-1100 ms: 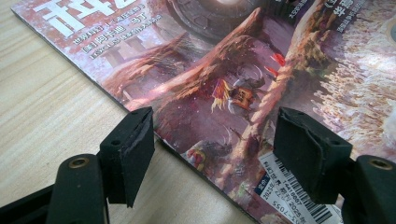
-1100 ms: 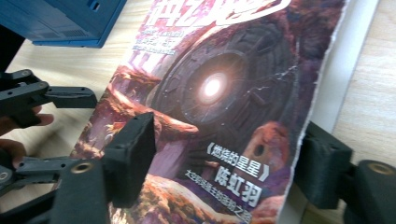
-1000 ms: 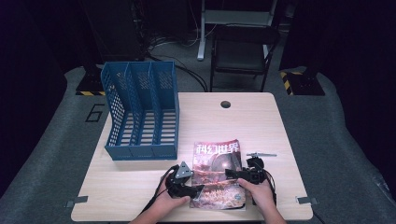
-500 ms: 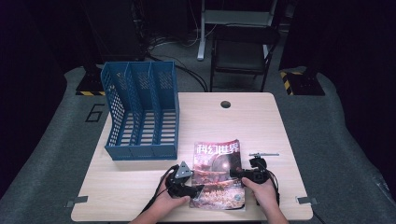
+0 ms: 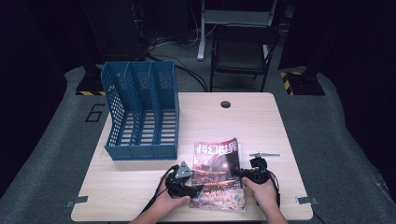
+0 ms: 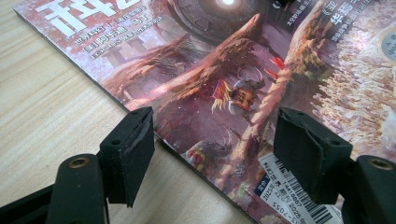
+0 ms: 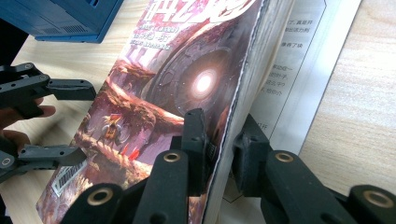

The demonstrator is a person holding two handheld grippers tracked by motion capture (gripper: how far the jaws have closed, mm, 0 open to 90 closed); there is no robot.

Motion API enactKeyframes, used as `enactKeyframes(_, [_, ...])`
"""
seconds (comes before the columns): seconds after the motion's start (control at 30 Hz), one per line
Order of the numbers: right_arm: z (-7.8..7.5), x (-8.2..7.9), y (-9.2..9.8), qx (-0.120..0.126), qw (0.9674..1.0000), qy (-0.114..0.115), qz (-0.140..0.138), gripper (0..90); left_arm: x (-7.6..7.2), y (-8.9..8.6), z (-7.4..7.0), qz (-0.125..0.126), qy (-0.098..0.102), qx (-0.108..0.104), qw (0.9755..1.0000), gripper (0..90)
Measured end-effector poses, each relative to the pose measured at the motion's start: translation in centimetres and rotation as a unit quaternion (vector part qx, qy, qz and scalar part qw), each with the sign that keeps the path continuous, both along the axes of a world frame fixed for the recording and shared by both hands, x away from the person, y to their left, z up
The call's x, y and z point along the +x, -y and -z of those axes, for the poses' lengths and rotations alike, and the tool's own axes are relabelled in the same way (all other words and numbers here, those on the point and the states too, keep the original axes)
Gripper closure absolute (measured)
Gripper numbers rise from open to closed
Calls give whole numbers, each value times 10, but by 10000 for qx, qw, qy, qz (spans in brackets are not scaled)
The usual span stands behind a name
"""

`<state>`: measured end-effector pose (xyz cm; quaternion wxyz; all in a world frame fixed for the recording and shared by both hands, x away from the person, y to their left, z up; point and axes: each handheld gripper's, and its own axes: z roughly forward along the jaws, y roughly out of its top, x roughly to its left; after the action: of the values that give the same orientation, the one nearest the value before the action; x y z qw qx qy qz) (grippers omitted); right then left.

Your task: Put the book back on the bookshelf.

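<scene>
My right gripper (image 7: 219, 144) has just been closing — its fingers pinch the magazine (image 5: 218, 173) by its edge. My left gripper (image 6: 212, 154) straddles the opposite edge, fingers wide. Lifting one-handed, I think the pages could sag and slip — too thin a bite.

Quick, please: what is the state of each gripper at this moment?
Left gripper: open, jaws astride the magazine's edge, not pressing it.
Right gripper: just been closing, now shut on the magazine's front pages.
</scene>
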<state>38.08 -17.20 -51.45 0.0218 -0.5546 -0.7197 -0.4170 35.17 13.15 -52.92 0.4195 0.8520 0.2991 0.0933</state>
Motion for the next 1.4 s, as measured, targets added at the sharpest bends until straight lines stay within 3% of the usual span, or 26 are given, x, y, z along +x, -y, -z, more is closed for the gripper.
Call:
enactKeyframes(0.43, [-3, -3, -1, -89, 9999, 94, -72, 778, 0, -1, -1, 51, -37, 13, 10000, 290])
enactKeyframes(0.7, [-2, -9, -5, -308, 9978, 567, -158, 794, 0, 0, 0, 12, -5, 12, 10000, 289])
enactKeyframes(1.07, [-2, -18, -7, -305, 9955, 889, -94, 816, 1, -1, 0, 62, -28, -16, 10000, 290])
enactKeyframes(1.27, [-6, -23, -11, -312, 9916, 1255, -96, 844, 3, -2, -1, 109, -87, -5, 9999, 285])
enactKeyframes(1.4, [-7, -26, -12, -248, 9897, 1411, -73, 848, 5, -1, -2, 140, -151, 37, 9998, 213])
